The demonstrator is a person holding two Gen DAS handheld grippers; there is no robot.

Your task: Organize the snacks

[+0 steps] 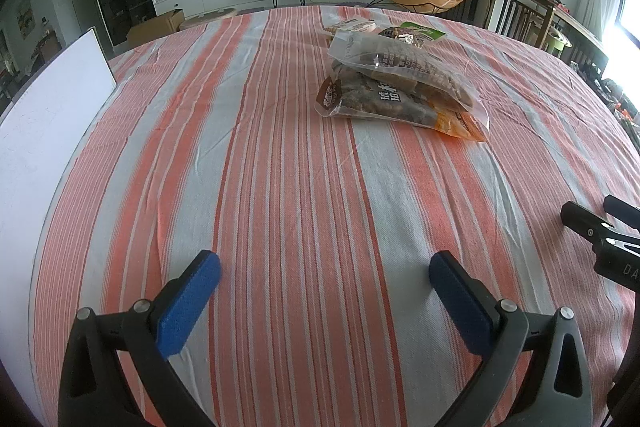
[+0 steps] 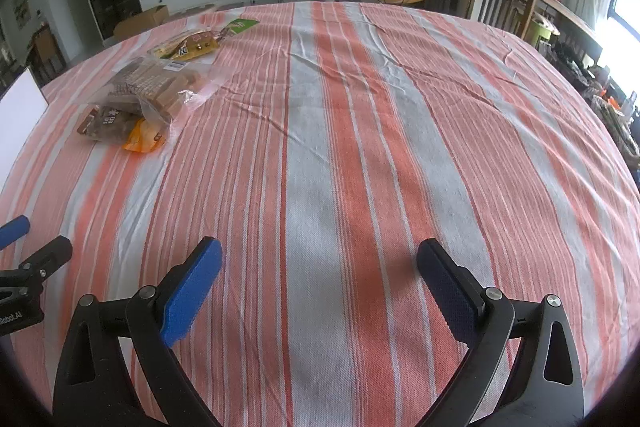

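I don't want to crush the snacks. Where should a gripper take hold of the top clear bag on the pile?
Probably by the flat sealed edge of the top clear bag, at its near-left end, coming in low from the front. That end juts past the bag underneath and holds no snacks, so open fingers could pinch film only. The left gripper faces it most directly.

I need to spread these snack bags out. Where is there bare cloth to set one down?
The striped tablecloth is bare between both open tools, left tool and right tool, and the snack pile. The whole side right of the pile in the right wrist view is free too. Crowded: the stacked bags, and a white board borders the left edge.
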